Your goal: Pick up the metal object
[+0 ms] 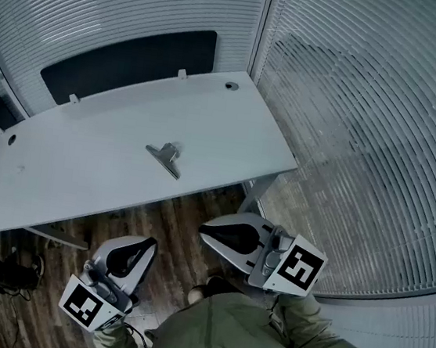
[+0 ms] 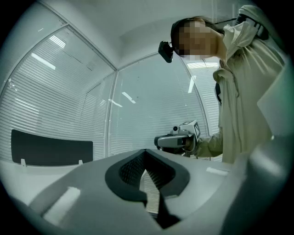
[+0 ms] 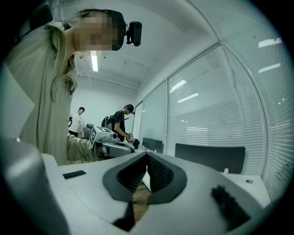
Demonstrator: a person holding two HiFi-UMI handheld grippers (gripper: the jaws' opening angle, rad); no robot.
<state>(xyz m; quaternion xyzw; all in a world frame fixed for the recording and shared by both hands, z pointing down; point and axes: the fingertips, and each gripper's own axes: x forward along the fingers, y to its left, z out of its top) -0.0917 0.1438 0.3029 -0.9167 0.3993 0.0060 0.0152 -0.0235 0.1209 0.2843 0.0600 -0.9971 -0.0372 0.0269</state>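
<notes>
A metal binder clip (image 1: 166, 157) lies near the middle of the white table (image 1: 84, 169) in the head view. Both grippers are held low in front of the person's body, over the floor and short of the table's near edge, well apart from the clip. My left gripper (image 1: 151, 242) points up toward the table with its jaws together and nothing in them (image 2: 145, 150). The right gripper (image 1: 202, 231) is likewise shut and empty (image 3: 147, 153). Each gripper view shows the other gripper, not the clip.
Black panels (image 1: 129, 62) stand behind the table, and a cable hole (image 1: 231, 86) sits at its far right corner. Glass walls with blinds (image 1: 368, 109) close in the right and back. Wooden floor (image 1: 172, 227) lies below. Two people (image 3: 121, 121) stand far off.
</notes>
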